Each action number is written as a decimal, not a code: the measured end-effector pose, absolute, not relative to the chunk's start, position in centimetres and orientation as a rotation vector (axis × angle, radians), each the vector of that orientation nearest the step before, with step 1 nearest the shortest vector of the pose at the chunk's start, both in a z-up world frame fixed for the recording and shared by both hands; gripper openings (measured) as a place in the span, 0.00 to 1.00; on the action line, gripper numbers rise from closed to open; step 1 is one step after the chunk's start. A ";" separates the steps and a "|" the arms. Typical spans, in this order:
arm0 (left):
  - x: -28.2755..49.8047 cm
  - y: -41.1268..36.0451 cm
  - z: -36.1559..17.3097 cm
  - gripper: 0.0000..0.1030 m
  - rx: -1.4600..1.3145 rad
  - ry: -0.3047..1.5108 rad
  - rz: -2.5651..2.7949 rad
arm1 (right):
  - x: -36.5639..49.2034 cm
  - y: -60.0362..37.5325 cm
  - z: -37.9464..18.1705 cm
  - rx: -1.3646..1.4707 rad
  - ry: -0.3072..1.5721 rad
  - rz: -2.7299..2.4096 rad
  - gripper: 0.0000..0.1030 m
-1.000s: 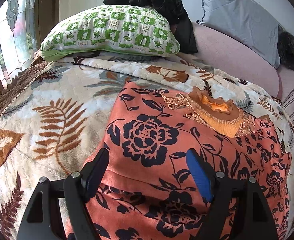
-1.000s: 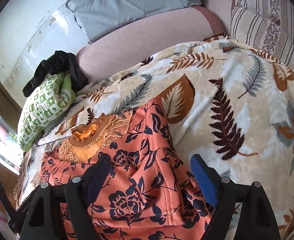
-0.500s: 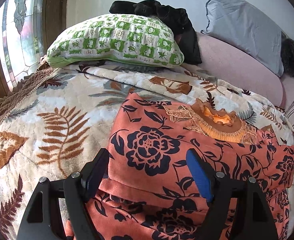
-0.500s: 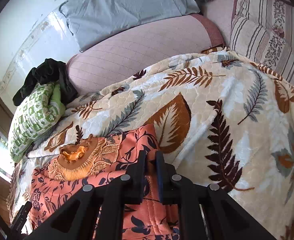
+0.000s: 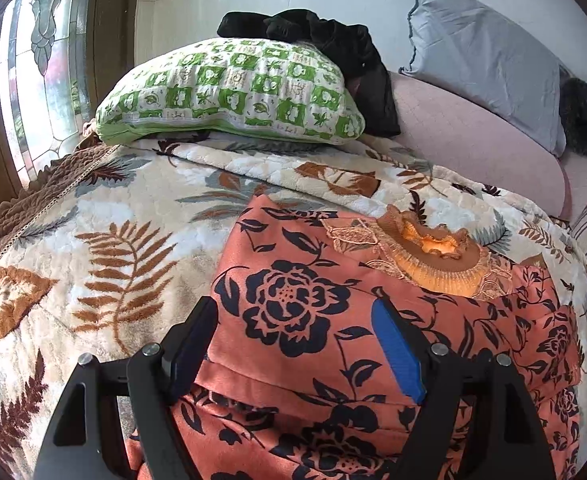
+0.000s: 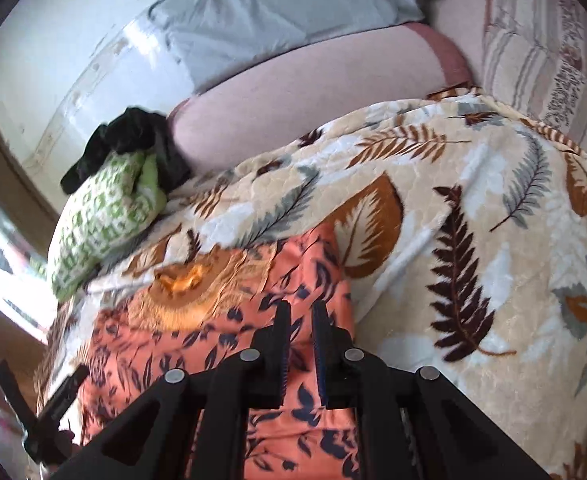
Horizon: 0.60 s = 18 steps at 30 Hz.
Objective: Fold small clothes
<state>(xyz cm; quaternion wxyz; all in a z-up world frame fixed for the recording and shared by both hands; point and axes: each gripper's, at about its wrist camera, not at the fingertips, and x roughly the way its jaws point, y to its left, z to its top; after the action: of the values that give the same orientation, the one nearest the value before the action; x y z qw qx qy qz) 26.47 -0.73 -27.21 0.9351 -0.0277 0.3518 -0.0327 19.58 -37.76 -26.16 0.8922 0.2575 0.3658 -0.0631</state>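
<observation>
The left tongs [image 5: 293, 344] are held pointing down over the near part of an orange floral garment [image 5: 373, 320], their jaws standing wide apart with the cloth lying under and between them, untouched by the pads. The right tongs [image 6: 298, 344] are angled down at the garment's right edge, and their jaws are drawn almost together on a fold of the orange cloth [image 6: 221, 344], which is pinched between the pads.

The garment is spread on a leaf-patterned blanket [image 5: 113, 240] covering the bed, its embroidered neckline [image 5: 433, 256] turned toward the upper part of the frame.

A stained-glass window [image 5: 41, 80] at the far left and the green checked pillow [image 5: 229, 92] with a black garment [image 5: 333, 44] draped over it are shown sharply only in the left wrist view. In the right wrist view, which is blurred, a striped cushion [image 6: 541, 56] is seen at the upper right, and the left tongs appear at the lower left edge.
</observation>
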 end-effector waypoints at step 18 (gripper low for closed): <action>22.2 -2.6 -27.6 0.79 0.116 0.747 -0.211 | 11.1 -33.4 -27.5 0.555 0.824 0.001 0.12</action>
<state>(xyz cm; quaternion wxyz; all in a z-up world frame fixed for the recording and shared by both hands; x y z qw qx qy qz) 22.22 -2.63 -27.61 0.9240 0.0563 0.3639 -0.1030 11.14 -33.37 -27.47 0.8791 0.2661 0.3954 0.0007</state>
